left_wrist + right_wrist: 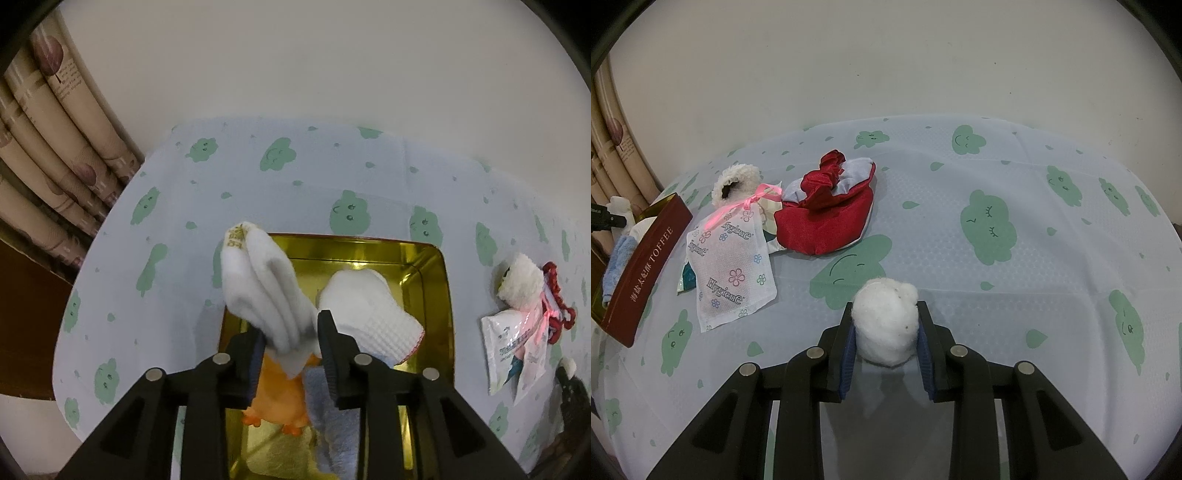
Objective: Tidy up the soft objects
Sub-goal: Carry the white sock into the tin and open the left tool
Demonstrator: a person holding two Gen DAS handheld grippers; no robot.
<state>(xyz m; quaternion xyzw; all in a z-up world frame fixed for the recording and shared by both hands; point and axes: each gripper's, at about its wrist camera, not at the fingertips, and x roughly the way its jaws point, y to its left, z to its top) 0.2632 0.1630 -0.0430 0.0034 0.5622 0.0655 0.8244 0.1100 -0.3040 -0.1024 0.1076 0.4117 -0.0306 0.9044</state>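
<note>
**Soft items gathering in a gold tin on a cloud-print table**

Pale wall and patterned curtains [55,147] back a table spread with a light blue tablecloth [1015,192] printed with green smiling clouds. At the table's left stands a rectangular tin [439,295], gold inside and dark red outside, lettered "TOFFEE" on its side. Inside it lie a white knitted cloth [373,314], an orange plush toy [280,398] and a blue towel [332,417].

Over the tin, the left gripper [288,343] points steeply down. A folded white sock [258,288] stands up between its fingers, leaning against the left pad; the right pad stands clear of it, so the jaws are parted and not pressing.

On the cloth beside the tin lies a cluster: a red satin pouch [827,221] with a red scrunchie [827,166] on it, a mesh bag [735,273] printed "Hygiene" and tied with a pink ribbon [738,210], and a fluffy cream item [738,181].

Nearer the camera, well apart from the tin, the right gripper [886,332] is clamped on a white cotton ball [886,321], both pads pressing its sides.
</note>
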